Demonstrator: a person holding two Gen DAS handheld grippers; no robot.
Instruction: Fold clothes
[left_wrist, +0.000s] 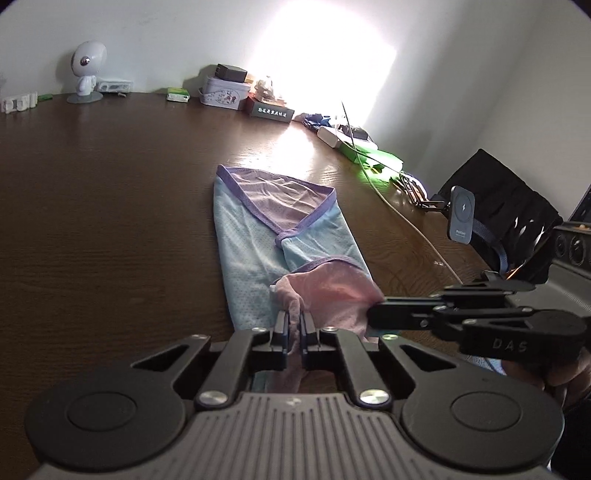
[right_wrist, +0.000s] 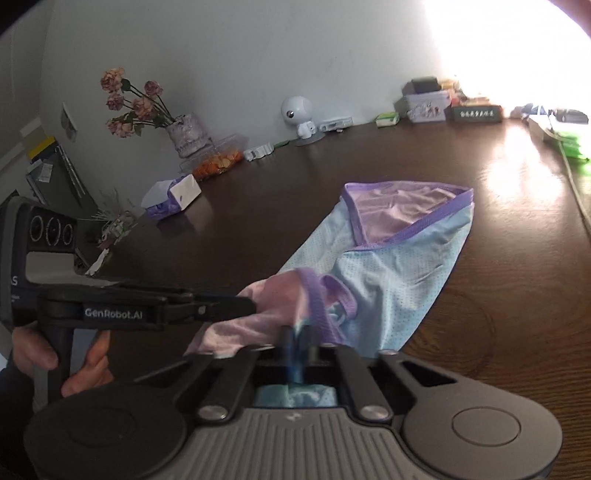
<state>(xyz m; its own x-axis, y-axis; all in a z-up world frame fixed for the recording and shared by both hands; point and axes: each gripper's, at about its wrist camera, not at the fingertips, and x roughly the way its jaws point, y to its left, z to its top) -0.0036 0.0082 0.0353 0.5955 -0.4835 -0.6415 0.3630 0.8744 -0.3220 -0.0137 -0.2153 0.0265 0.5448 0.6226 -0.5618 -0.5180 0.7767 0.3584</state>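
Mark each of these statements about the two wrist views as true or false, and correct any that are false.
1. Both claws are closed on the garment. True: the left claw and right claw each pinch the near end of the garment.
2. The garment is red and green. False: it is light blue and pink with purple trim.
3. The garment hangs wholly in the air. False: its far end lies on the brown table.
4. A vase of dried roses stands at the table's far edge. True.
5. The white round-headed figure sits on the garment. False: it stands apart, by the wall.
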